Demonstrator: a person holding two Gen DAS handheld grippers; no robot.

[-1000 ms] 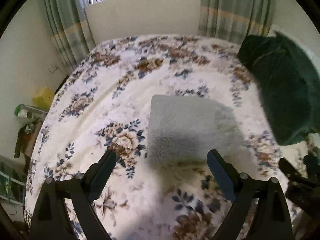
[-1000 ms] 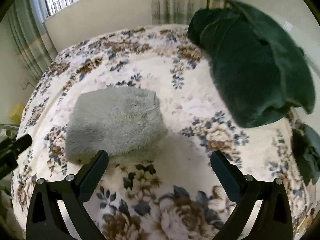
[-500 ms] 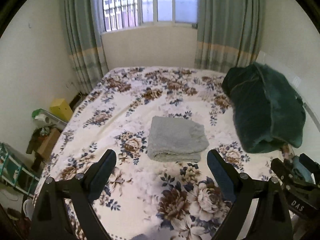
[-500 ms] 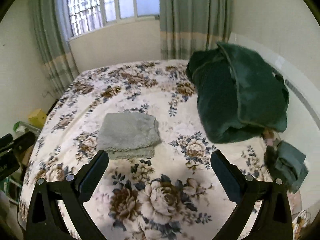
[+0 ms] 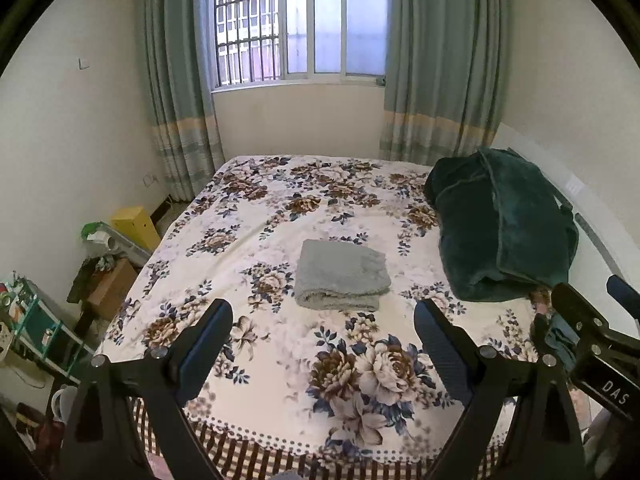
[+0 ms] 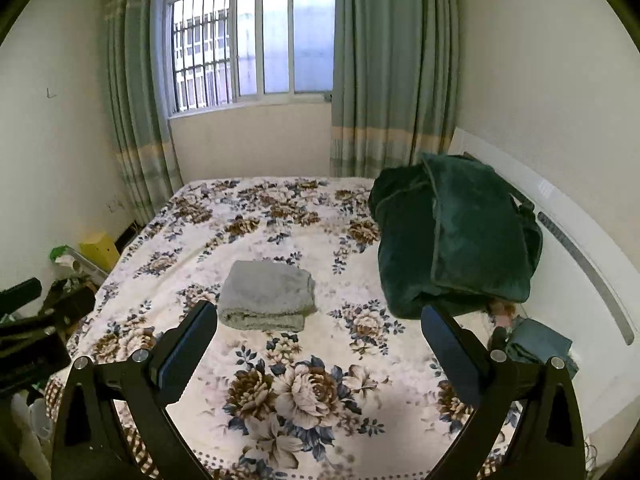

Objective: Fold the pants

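The bed (image 5: 280, 360) fills far more of both views than it did 1 second ago: both grippers have drawn back from the cloth, which suggests the fold is complete. The dark green blanket (image 6: 456, 240) lies near the headboard side. The pants (image 5: 342, 276) lie mid-bed as a compact grey rectangle, folded edge nearest, long axis roughly across the bed. Left gripper (image 5: 320, 344) and right gripper (image 6: 320, 348): jaws wide, empty.

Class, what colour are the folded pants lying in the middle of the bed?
The folded pants are light grey, seen best in the left wrist view.
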